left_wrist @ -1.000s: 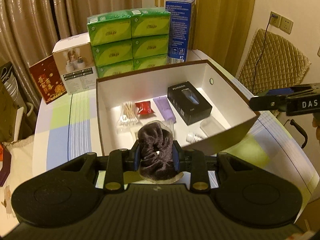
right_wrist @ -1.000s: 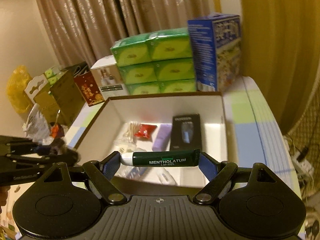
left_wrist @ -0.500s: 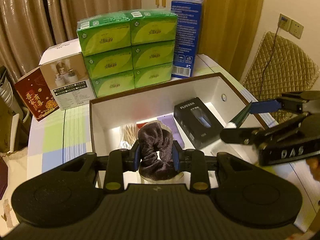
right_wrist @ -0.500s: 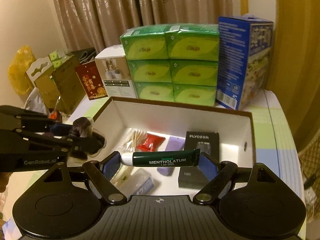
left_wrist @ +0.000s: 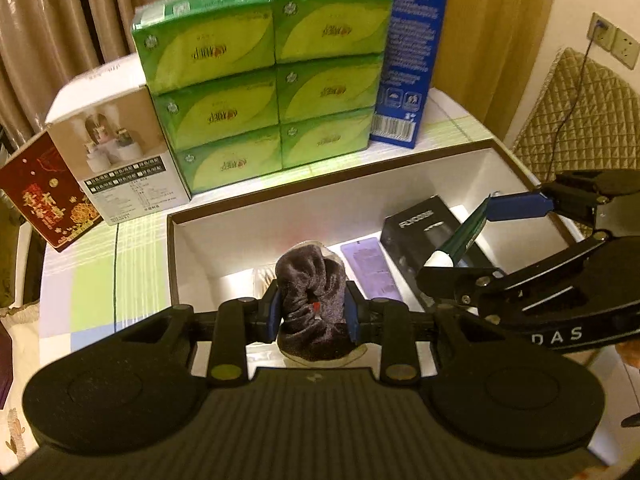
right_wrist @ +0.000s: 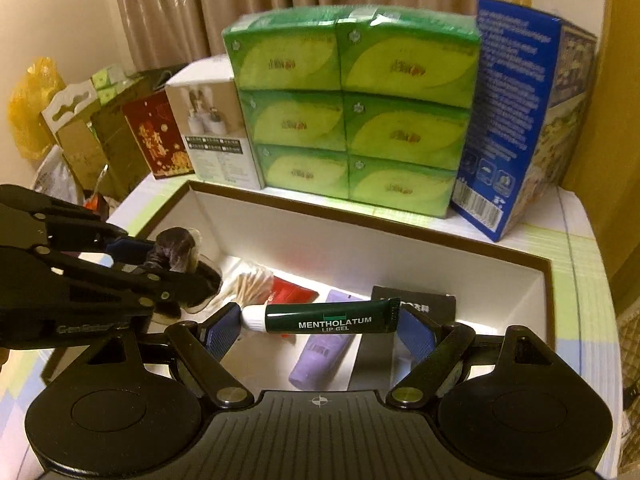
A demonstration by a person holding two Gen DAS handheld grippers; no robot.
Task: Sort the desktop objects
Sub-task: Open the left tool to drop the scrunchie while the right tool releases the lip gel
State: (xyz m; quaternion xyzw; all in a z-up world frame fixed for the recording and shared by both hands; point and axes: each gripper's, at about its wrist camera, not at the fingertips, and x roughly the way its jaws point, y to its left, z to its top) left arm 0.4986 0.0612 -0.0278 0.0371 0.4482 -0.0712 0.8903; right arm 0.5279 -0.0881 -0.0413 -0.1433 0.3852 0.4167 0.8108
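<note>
Over the last second both grippers had travelled forward and down, from short of the open box (right_wrist: pixel 404 222) to positions over its interior, and the stacked packs at the back had grown large in both views. That suggested the carry was almost over and only the lowering and release remained, with neither item yet dropped.

The left gripper (left_wrist: pixel 313 312) stayed clamped narrow on a dark brown hair scrunchie (left_wrist: pixel 312 296), a plush, wrinkled ring of velvety fabric bulging above and below the blue pads, apparently with a clear wrapper around it. It hung over the box's left front corner, above the bundle of cotton swabs (right_wrist: pixel 250 286).

The right gripper (right_wrist: pixel 318 326) stayed spread wide, gripping a lip gel tube (right_wrist: pixel 328 320) end to end: a slim, glossy dark green cylinder with a white cap at one pad and a flat crimped tail at the other. It hovered above the middle of the box, near the front wall.

The box was stiff white card inside with a brown rim. On its floor lay a red foil sachet (right_wrist: pixel 290 290), a soft lilac tube (right_wrist: pixel 320 350) and a matte black rectangular carton (left_wrist: pixel 424 232) toward the right wall. Along the tabletop's far edge stood shiny green film-wrapped tissue packs (left_wrist: pixel 264 92), a tall blue carton (left_wrist: pixel 408 56) and a white product box (left_wrist: pixel 108 144).
</note>
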